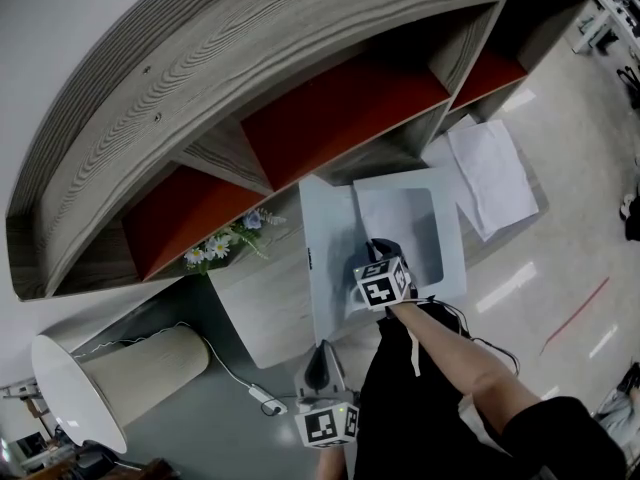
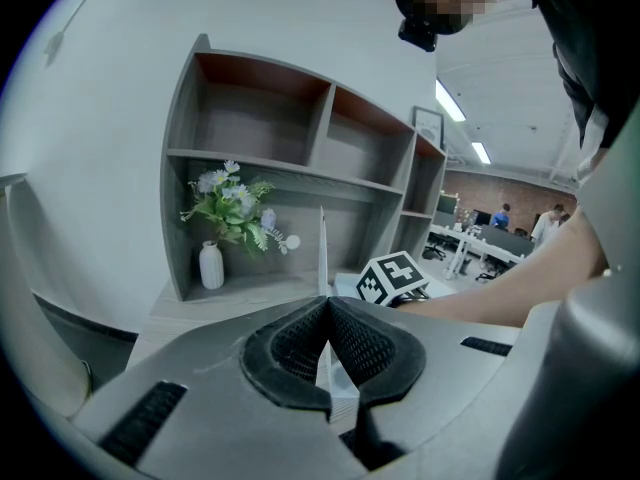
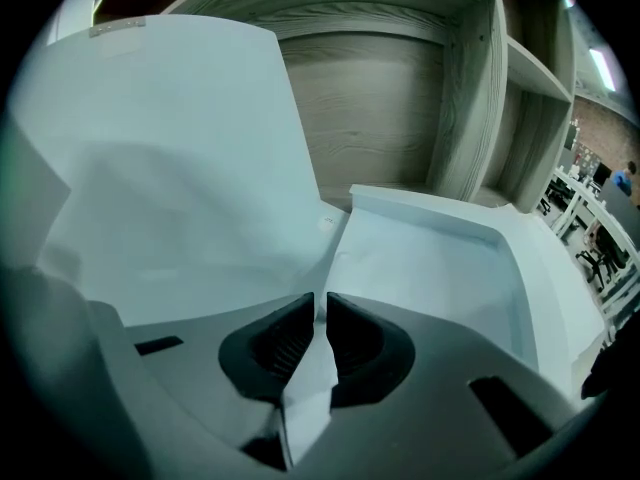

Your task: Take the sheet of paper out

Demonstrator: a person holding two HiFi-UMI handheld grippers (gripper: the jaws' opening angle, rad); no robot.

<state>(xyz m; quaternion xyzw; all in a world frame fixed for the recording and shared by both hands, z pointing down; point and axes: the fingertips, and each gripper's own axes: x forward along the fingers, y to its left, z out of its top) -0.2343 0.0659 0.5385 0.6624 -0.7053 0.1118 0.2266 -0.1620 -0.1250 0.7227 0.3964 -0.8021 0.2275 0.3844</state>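
A flat white box (image 1: 455, 268) lies open on the grey table, its lid (image 1: 328, 230) raised at the left. In the head view a white sheet of paper (image 1: 400, 218) lies in the box tray. My right gripper (image 1: 380, 253) reaches into the tray. Its jaws (image 3: 321, 308) are shut on a corner of that sheet (image 3: 305, 388), beside the tray wall (image 3: 520, 258) and the upright lid (image 3: 170, 168). My left gripper (image 1: 320, 356) sits at the lid's near edge. It (image 2: 326, 310) is shut on the thin white lid edge (image 2: 322, 248), seen end-on.
A grey shelf unit with red-backed compartments (image 1: 330, 118) stands behind the box. A small vase of flowers (image 1: 225, 243) is at its left end. Loose white sheets (image 1: 490, 173) lie right of the box. A lamp shade (image 1: 110, 378) and a cable (image 1: 262, 398) are at lower left.
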